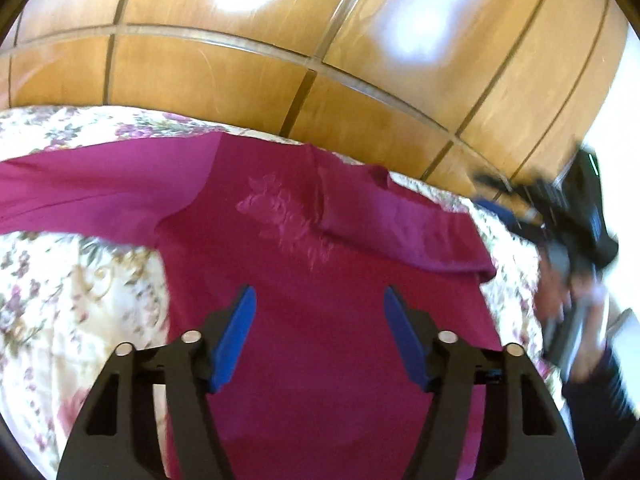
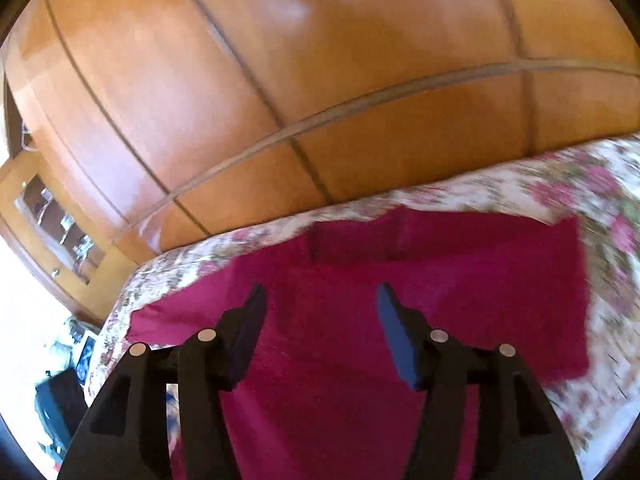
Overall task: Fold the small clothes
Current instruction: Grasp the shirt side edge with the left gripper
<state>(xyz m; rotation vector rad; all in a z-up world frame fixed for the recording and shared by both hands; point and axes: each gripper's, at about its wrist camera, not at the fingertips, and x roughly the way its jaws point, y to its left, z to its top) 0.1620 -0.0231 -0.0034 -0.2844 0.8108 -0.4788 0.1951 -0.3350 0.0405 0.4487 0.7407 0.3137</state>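
From the left wrist, I had my left tool (image 1: 316, 300) spread wide and empty, hovering over the body of the magenta shirt (image 1: 320, 320). The shirt lay on the floral bedspread (image 1: 80, 300), one sleeve (image 1: 88, 192) stretched out flat to the left, the other sleeve (image 1: 420, 236) already folded in across the chest. The right tool (image 1: 560, 208) showed blurred at the frame's edge.

From the right wrist, my right tool (image 2: 320, 300) was likewise spread with nothing between its blades, above the same shirt, the wooden wardrobe (image 2: 320, 80) behind the bed. I judged the sleeve-folding step half done; next I needed to pinch the outstretched sleeve and carry it inward without dragging the shirt.
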